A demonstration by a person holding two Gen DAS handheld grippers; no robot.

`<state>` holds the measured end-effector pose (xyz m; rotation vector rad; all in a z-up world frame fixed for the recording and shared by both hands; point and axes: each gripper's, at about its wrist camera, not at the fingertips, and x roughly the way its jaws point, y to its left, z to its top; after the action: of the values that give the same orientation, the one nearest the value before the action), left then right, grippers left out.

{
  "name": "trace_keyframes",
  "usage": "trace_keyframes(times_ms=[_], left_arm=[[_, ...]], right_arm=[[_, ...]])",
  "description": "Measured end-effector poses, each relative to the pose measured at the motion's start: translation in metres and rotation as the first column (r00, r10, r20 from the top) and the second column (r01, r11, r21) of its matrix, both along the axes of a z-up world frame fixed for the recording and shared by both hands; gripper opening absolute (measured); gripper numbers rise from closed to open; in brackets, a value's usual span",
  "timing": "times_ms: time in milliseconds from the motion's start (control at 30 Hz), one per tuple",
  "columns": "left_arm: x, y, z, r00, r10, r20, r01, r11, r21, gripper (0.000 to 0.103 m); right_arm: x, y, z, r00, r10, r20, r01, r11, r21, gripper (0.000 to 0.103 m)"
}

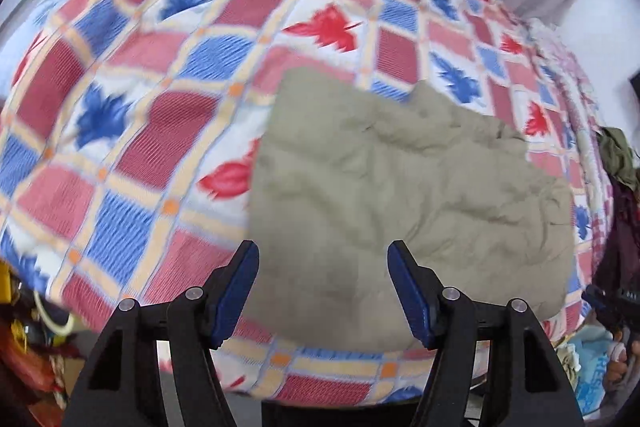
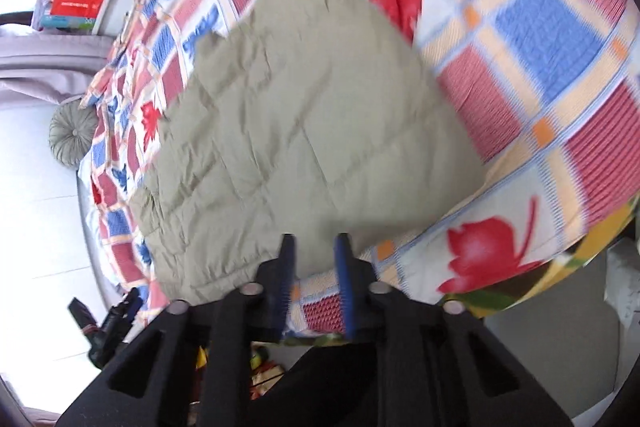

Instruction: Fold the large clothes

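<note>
A folded olive-green quilted garment (image 1: 400,187) (image 2: 300,107) lies flat on a bed covered by a red, blue and white checked bedspread (image 1: 160,107) (image 2: 560,67) with leaf prints. My left gripper (image 1: 323,247) hovers over the garment's near edge, open wide with nothing between its blue pads. My right gripper (image 2: 315,239) hangs above the near corner of the garment at the bed's edge. Its jaws stand a narrow gap apart, and only the bedspread shows through the gap. Neither gripper touches the cloth.
A heap of dark and green clothes (image 1: 618,155) sits at the bed's right side. A round green cushion (image 2: 72,137) lies at the bed's far end, with a shelf holding a red box (image 2: 76,5) beyond it. Clutter (image 1: 32,347) lies on the floor below the bed edge.
</note>
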<state>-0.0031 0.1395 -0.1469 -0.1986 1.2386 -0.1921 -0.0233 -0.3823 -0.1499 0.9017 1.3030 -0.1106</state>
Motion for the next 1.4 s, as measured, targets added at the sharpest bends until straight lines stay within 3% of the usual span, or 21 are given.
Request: trace_keyframes(times_ms=[33,133,300,367,467,567,667,767,900,1067,1133,1267,1400], left_arm=[[0.013,-0.011,0.000,1.000,-0.028,0.003,0.028,1.000,-0.014,0.061],[0.037,-0.056,-0.006,0.991,-0.136,0.011,0.137,0.988,-0.069,0.061],[0.063,-0.137,-0.023,0.957,-0.284,0.058,0.288,0.954,-0.080,0.061],[0.072,-0.154,-0.040,0.955,-0.291,0.063,0.294,0.954,-0.056,0.061],[0.092,-0.163,-0.083,0.969,-0.244,0.024,0.245,0.968,-0.044,0.061],[0.102,-0.166,-0.121,0.974,-0.225,0.019,0.225,0.974,-0.021,0.061],[0.104,-0.174,-0.133,0.963,-0.267,0.046,0.266,0.963,0.031,0.061],[0.109,-0.168,-0.129,0.960,-0.277,0.042,0.277,0.961,0.010,0.061],[0.120,-0.135,-0.109,0.973,-0.218,0.082,0.212,0.975,0.070,0.061],[0.148,-0.070,-0.103,0.994,-0.055,0.095,0.042,0.990,0.138,0.061],[0.156,-0.050,-0.110,0.996,0.011,0.090,-0.026,0.985,0.168,0.061],[0.163,-0.021,-0.143,0.989,0.147,0.003,-0.147,0.988,0.045,0.061],[0.168,-0.031,-0.161,0.989,0.147,0.016,-0.148,0.985,0.092,0.061]], right_arm=[[0.005,0.001,0.002,1.000,-0.009,0.019,0.009,1.000,-0.011,0.018],[0.041,0.005,0.003,0.997,0.053,0.059,-0.051,0.998,-0.026,0.017],[0.093,0.070,-0.007,0.950,0.292,0.112,-0.281,0.954,-0.107,0.017],[0.086,0.095,-0.006,0.926,0.357,0.123,-0.340,0.930,-0.138,0.017],[0.108,0.117,-0.042,0.905,0.412,0.111,-0.392,0.906,-0.160,0.017],[0.125,0.126,-0.088,0.905,0.421,0.065,-0.407,0.900,-0.156,0.014],[0.133,0.126,-0.117,0.917,0.392,0.069,-0.382,0.916,-0.123,0.003],[0.138,0.121,-0.120,0.916,0.395,0.068,-0.389,0.916,-0.095,0.000],[0.144,0.101,-0.096,0.904,0.420,0.075,-0.400,0.895,-0.197,0.001],[0.147,0.025,-0.074,0.961,0.272,0.047,-0.239,0.905,-0.351,0.001],[0.141,-0.004,-0.074,0.979,0.202,0.036,-0.177,0.919,-0.352,0.001],[0.127,-0.033,-0.087,0.989,0.145,0.023,-0.128,0.929,-0.348,0.000],[0.125,-0.047,-0.116,0.997,0.066,0.042,-0.053,0.963,-0.263,0.000]])
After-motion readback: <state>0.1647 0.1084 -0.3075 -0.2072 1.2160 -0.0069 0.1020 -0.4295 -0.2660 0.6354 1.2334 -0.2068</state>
